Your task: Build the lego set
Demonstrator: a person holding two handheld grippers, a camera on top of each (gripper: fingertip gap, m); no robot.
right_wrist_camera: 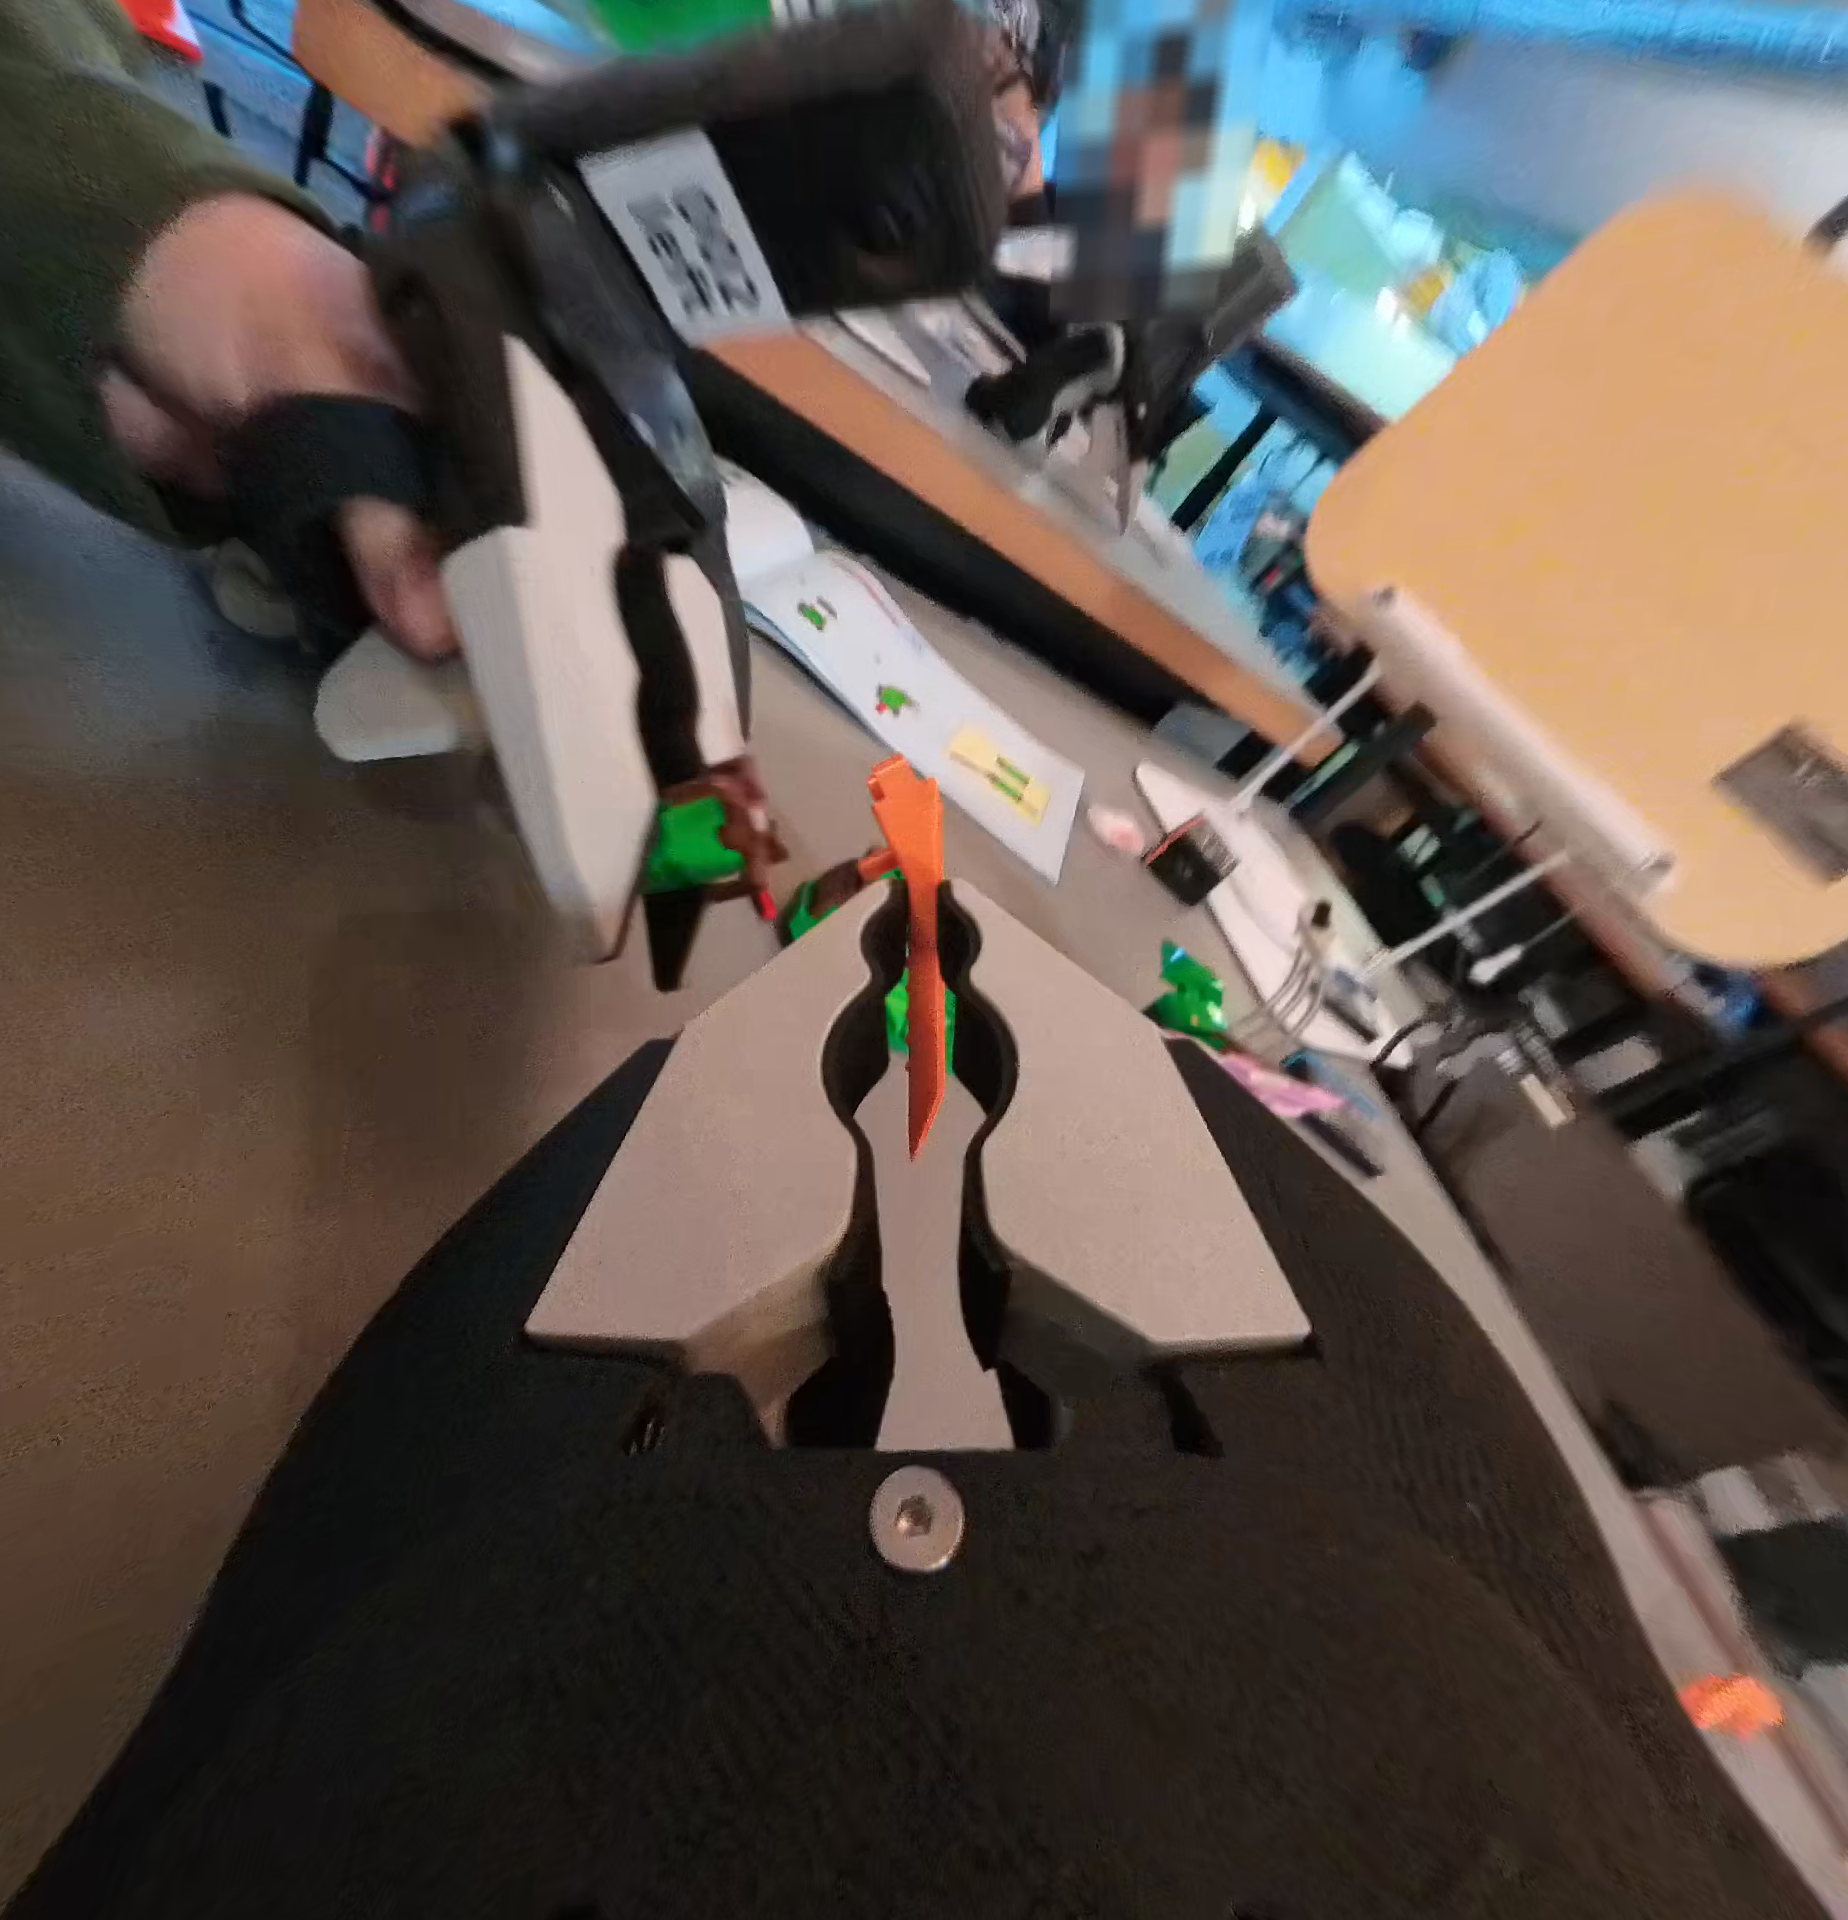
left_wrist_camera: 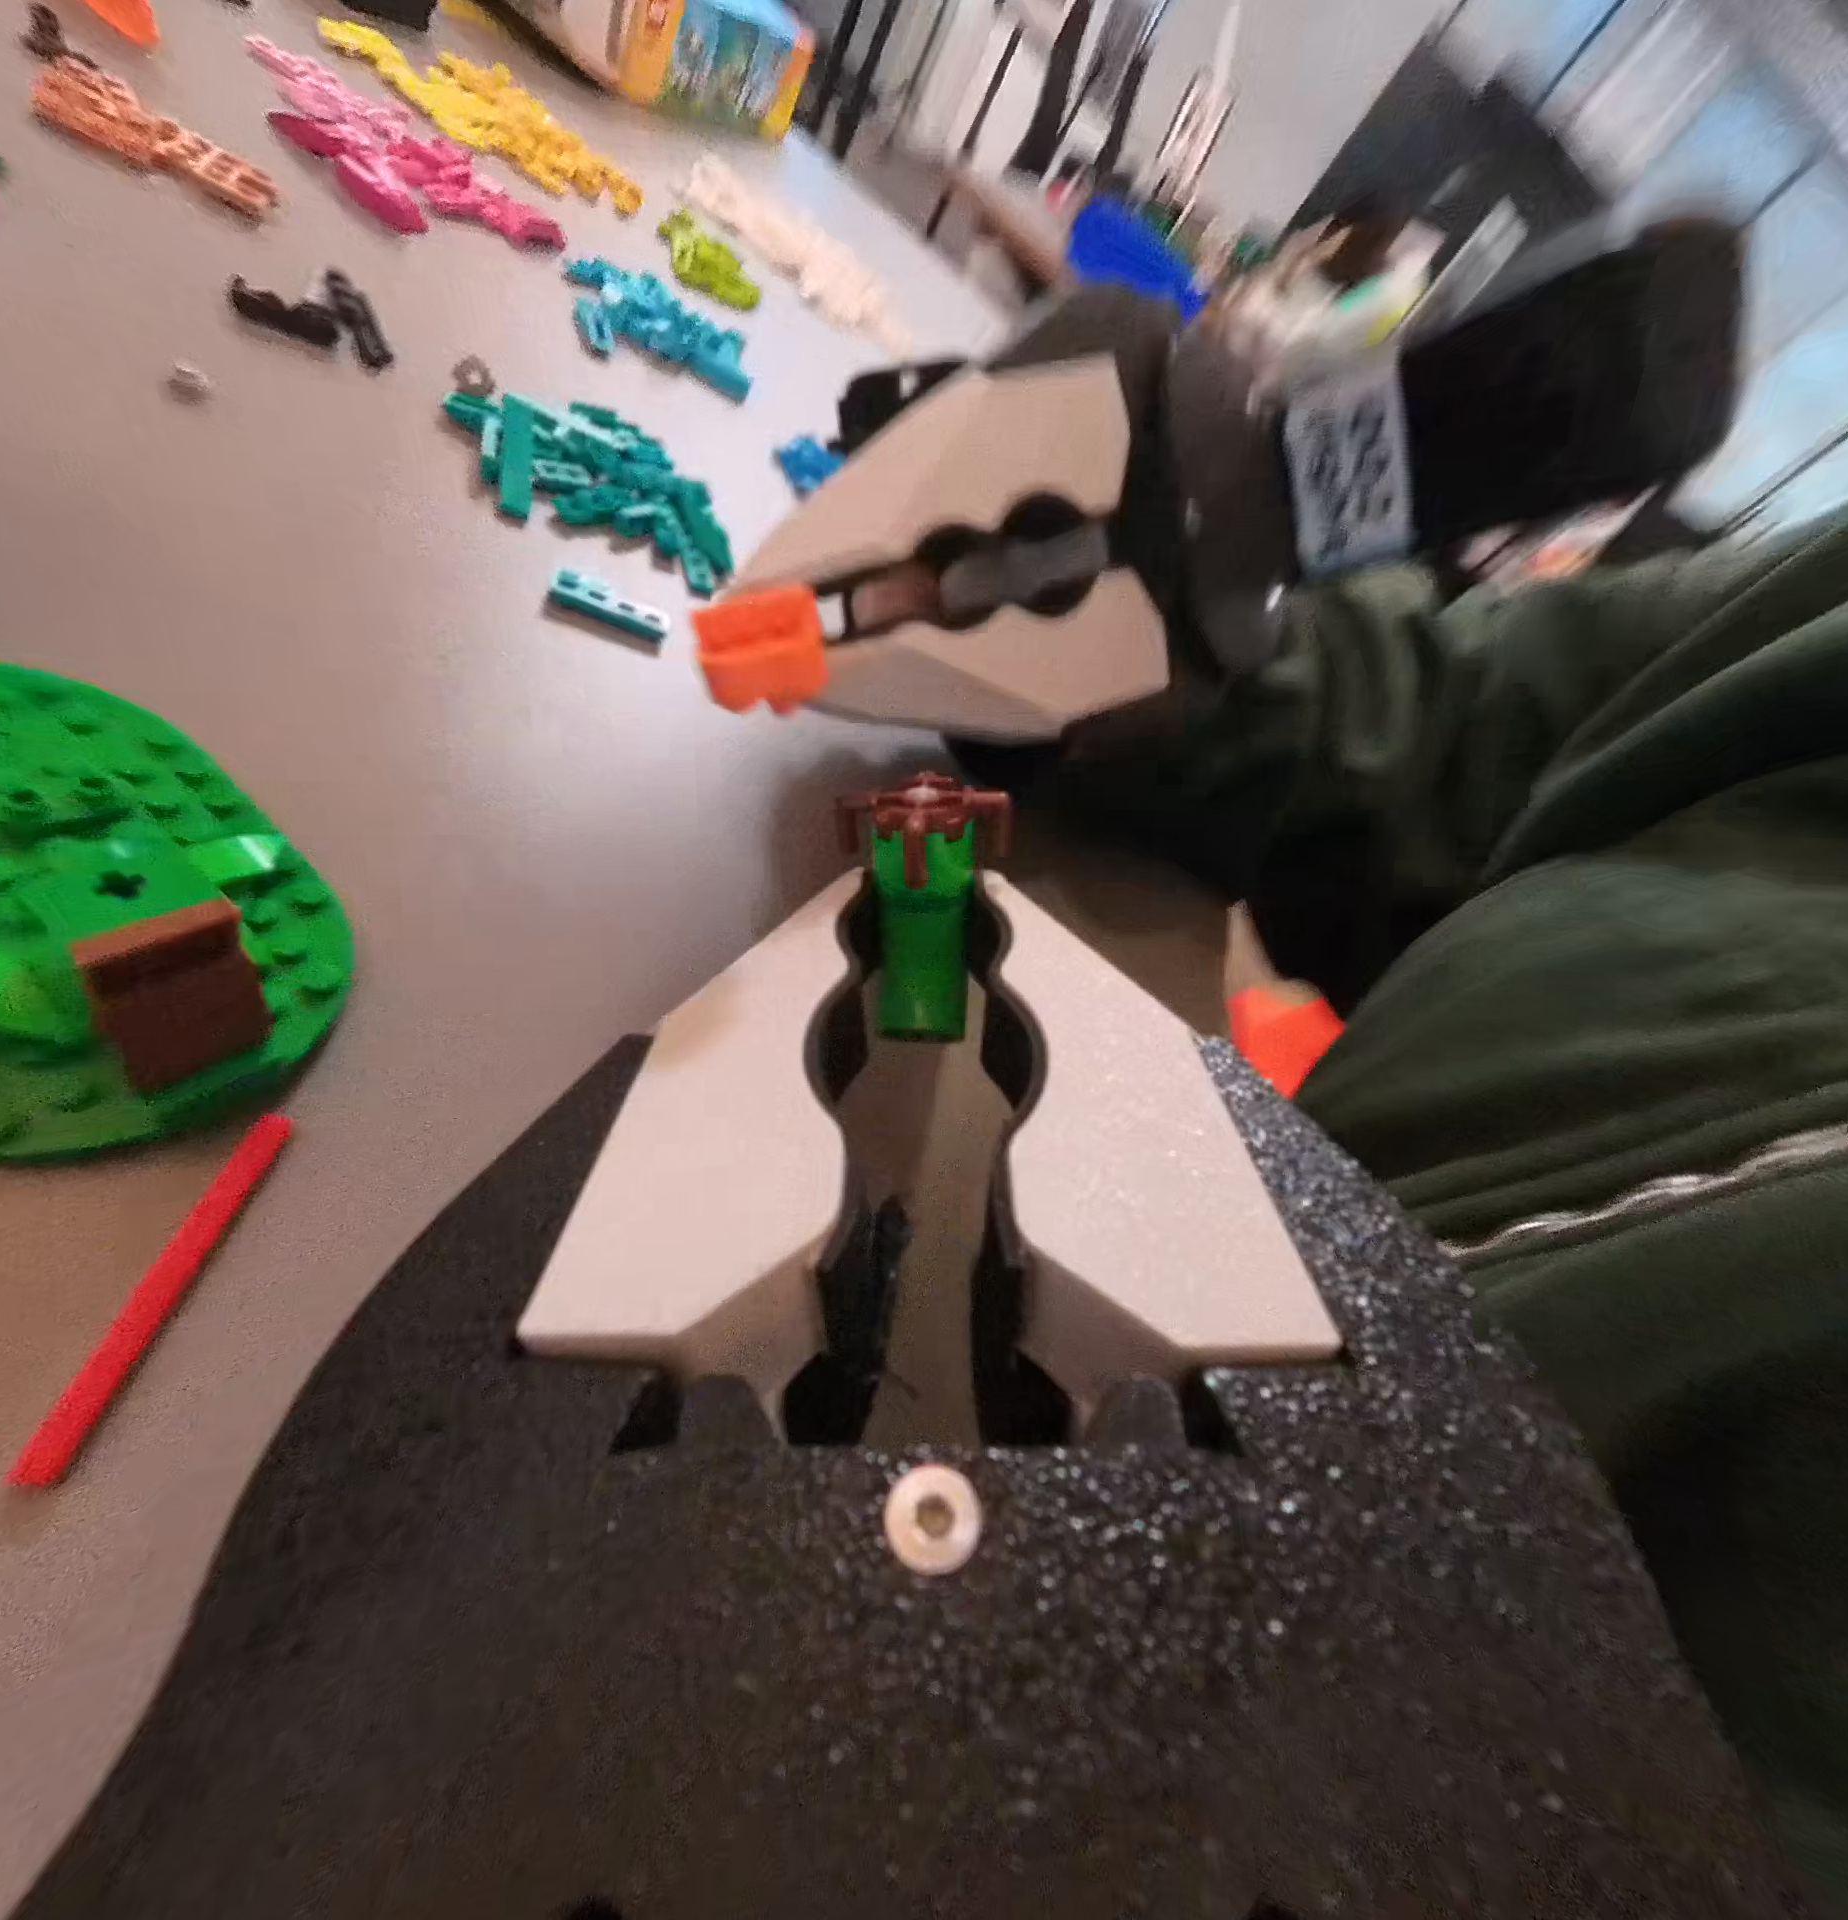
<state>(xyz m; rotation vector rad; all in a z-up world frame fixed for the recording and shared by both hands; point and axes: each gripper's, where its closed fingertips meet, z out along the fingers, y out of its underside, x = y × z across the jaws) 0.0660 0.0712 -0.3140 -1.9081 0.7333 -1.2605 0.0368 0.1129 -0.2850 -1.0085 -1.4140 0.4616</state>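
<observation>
Left wrist view: grey table w/ colour-sorted brick piles, L fingers clamped on green piece, R on orange piece

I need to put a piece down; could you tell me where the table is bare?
Bare table lies between the green baseplate, the teal bricks and the left gripper. Farther back, colour-sorted piles crowd it.
</observation>
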